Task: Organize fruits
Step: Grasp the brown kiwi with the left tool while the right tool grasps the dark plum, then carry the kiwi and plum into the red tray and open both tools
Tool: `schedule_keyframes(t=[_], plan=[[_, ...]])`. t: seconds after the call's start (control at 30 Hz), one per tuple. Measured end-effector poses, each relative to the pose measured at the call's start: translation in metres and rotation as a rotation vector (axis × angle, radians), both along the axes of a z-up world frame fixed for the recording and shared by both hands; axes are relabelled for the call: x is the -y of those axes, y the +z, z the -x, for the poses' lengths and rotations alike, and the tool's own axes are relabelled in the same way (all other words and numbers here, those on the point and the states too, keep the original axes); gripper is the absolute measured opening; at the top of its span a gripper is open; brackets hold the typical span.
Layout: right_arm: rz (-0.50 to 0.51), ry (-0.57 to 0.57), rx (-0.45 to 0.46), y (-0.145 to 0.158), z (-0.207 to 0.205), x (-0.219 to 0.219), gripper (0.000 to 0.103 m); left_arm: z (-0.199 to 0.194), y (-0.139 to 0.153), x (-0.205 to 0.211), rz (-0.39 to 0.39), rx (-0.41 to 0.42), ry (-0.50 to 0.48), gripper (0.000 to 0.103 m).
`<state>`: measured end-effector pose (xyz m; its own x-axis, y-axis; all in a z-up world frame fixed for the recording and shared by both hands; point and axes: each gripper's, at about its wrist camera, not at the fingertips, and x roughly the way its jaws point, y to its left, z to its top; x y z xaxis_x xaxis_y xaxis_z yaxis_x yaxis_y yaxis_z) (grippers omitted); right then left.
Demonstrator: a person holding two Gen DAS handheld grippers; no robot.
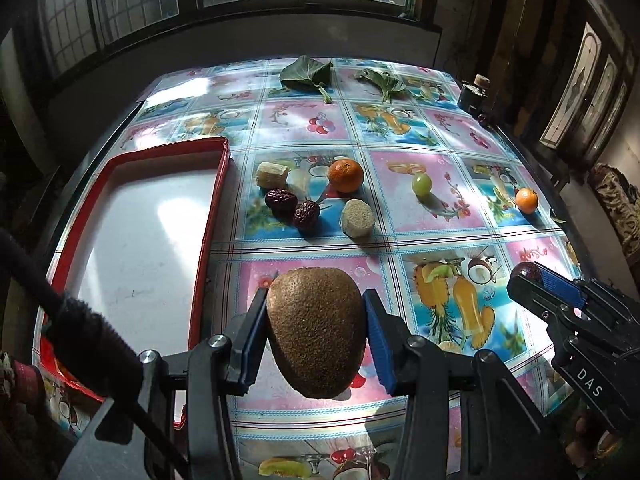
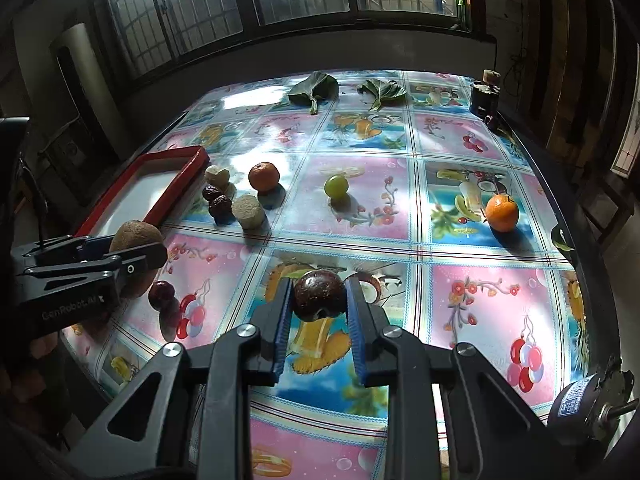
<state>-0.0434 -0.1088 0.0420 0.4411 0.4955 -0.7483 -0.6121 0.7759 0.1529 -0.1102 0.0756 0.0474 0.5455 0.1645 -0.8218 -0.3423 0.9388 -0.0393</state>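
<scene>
Above the patterned table (image 1: 420, 208), beside the red tray (image 1: 208, 240), the left gripper (image 1: 316, 332) clamps a brown, rough-skinned, egg-shaped kiwi (image 1: 316, 328) between its blue pads; further right, the right gripper (image 2: 319, 300) closes on a dark, glossy round fruit (image 2: 319, 294).

The table (image 1: 400, 240) is viewed by the left wrist camera from close above its near edge, faced toward the window at 12 o'clock. The same table (image 2: 440, 280) is viewed likewise from the right wrist, set further right. The red tray (image 1: 216, 184) (image 2: 180, 176), at 10 o'clock, and the mid-table fruit are shared.
</scene>
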Motion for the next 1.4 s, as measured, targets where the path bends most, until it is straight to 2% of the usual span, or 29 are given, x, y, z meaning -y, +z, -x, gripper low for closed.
schedule_keyframes(t=[0.77,0.93,1.23,1.4], plan=[[0.011,0.181,0.014,0.013,0.041,-0.081,0.028,0.043,-0.001,-0.067,0.028,0.026,0.151,0.045],[0.002,0.235,-0.013,0.011,0.048,-0.104,0.028,0.052,-0.002,-0.093,0.035,0.028,0.206,0.045],[-0.024,0.408,-0.056,0.003,0.068,-0.173,0.028,0.076,-0.010,-0.156,0.048,0.013,0.355,0.045],[-0.029,0.495,-0.086,-0.003,0.077,-0.213,0.028,0.082,-0.019,-0.179,0.060,-0.004,0.399,0.045]])
